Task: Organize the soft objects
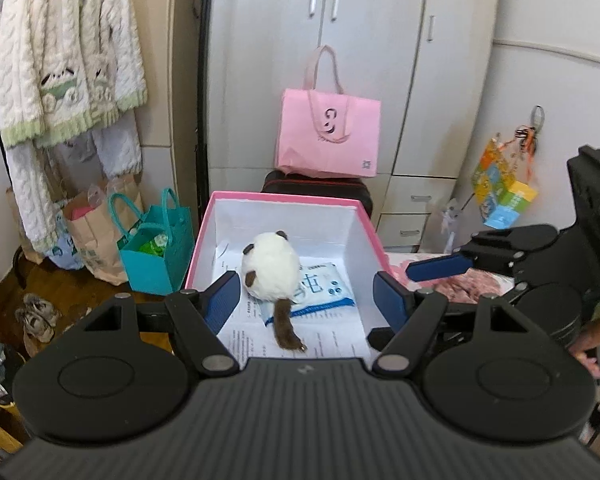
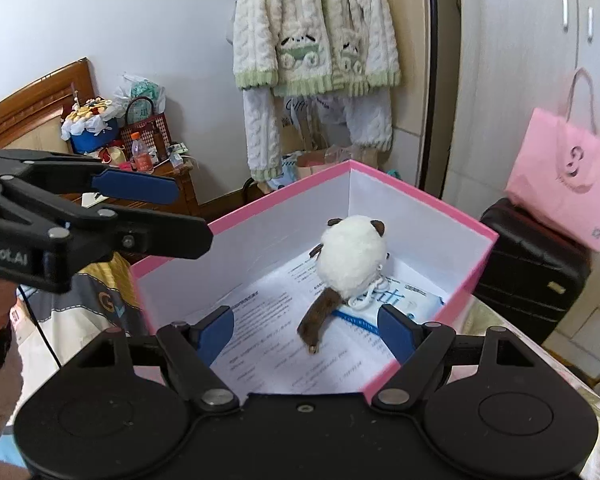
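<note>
Your left gripper (image 1: 306, 298) and right gripper (image 2: 306, 330) both stand released, nothing between their blue pads; the white, brown-tailed plush toy (image 1: 271, 272) rests on a blue-and-white packet (image 1: 324, 290) inside the pink-rimmed white cardboard box (image 1: 284, 200).

White "Robot.AI" lettering on left claw (image 2: 136, 188) body, first letter cut off.
</note>
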`<state>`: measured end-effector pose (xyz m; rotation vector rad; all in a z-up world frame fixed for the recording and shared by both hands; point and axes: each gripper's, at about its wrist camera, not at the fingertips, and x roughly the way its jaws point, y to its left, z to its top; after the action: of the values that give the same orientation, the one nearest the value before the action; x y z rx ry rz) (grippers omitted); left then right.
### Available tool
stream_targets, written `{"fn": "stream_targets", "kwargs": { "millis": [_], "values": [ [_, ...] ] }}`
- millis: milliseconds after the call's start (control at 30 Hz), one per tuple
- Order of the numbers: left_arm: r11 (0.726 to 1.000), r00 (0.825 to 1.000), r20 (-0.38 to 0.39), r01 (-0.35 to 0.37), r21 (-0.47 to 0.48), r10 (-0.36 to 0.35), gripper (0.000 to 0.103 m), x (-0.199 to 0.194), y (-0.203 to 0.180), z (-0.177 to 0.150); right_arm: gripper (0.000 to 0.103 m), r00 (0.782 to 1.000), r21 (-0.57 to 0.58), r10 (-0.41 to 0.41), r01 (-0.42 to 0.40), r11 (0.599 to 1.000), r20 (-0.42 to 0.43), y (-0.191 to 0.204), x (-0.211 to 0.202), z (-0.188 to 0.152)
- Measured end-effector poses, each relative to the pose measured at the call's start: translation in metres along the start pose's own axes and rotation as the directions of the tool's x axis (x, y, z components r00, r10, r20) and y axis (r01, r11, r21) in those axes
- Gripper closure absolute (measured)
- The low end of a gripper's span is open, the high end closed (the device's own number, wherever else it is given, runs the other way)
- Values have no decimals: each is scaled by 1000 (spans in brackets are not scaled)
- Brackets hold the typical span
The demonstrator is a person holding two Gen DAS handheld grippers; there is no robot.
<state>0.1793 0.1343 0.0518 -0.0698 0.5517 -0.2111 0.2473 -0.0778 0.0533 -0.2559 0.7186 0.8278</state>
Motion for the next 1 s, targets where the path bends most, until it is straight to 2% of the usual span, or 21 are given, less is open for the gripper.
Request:
{"fn": "stream_targets", "kwargs": {
  "millis": [133,300,433,767,1000],
  "values": [
    [999,999,27,27,37,-28,22,-29,-15,-8,20,999,-21,0,1,1000,38,16,-37,-10],
    [994,996,62,60,95,-66,17,-57,-36,-16,20,997,-40,-42,44,998,59,33,-70,-24],
    [985,992,66,96,143,-106,15,-71,-52,-24,20,997,-9,-54,55,998,58,38,-91,-37],
    [951,977,-6,209,228,-213,12,-90,-90,-49,20,991,62,-86,80,995,100,37,-144,-84],
    [907,959,-76,282,312,-272,10,-78,-125,-67,20,977,123,-172,157,980,128,27,-182,-136]
  ]
}}
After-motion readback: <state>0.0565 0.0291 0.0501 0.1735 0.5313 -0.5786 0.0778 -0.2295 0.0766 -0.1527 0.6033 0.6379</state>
